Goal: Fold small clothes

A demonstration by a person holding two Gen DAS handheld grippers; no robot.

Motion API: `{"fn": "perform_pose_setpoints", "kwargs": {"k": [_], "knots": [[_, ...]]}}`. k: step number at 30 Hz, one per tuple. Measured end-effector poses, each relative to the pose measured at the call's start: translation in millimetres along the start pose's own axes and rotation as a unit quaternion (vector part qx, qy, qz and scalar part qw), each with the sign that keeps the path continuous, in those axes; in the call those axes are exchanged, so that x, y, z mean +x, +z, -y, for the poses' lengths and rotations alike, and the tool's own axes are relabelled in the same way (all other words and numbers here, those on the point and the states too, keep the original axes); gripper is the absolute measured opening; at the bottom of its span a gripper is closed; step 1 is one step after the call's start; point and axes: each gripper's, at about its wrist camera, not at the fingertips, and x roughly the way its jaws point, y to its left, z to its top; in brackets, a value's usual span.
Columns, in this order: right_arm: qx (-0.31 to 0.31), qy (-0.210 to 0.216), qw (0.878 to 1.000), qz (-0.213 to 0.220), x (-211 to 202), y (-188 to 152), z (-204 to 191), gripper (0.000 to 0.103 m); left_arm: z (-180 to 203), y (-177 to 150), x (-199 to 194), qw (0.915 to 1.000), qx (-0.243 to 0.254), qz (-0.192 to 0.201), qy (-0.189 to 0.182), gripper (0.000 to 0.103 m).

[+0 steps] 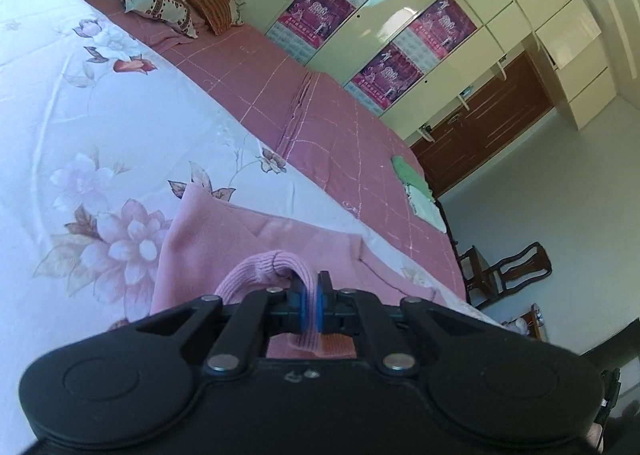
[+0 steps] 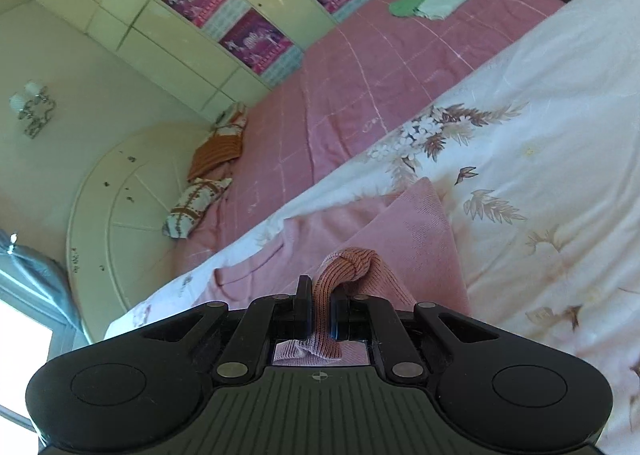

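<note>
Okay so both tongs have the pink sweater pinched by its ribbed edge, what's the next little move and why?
Probably carry the ribbed edge forward over the pink sweater and lay it down: both the left tongs and right tongs are shut on it, the rest lying flat on the floral sheet.

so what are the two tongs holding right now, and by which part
Both hold the pink knit garment: the left tongs and the right tongs are each shut on a bunched piece of its ribbed edge.
</note>
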Motion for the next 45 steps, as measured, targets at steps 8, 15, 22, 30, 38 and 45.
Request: {"fn": "perform_pose_setpoints", "kwargs": {"k": [8,15,22,30,38,45], "knots": [[-0.05,-0.033,0.992,0.113,31.8,6.2,30.0,0.077,-12.4,21.1,5.2,0.9941,0.09,0.058,-0.018,0.062],[-0.176,-0.031,0.98,0.086,44.2,-2.5,18.8,0.054,15.8,1.9,37.5,0.9629,0.267,-0.028,0.023,0.054],[-0.292,-0.097,0.951,0.019,98.4,-15.4,1.8,0.052,24.1,-16.6,64.0,0.939,0.337,-0.053,0.045,0.008],[-0.266,-0.071,0.952,0.138,62.8,-22.5,2.6,0.008,17.3,-10.1,20.5,0.9634,0.229,0.133,0.04,0.003],[-0.235,-0.135,0.957,0.101,96.3,-25.5,15.1,0.009,19.6,-1.8,59.3,0.9661,0.231,0.061,0.097,0.003],[-0.264,-0.126,0.946,0.14,79.0,-24.9,6.5,0.009,34.2,-4.1,52.7,0.9486,0.283,0.104,0.097,0.003]]}}
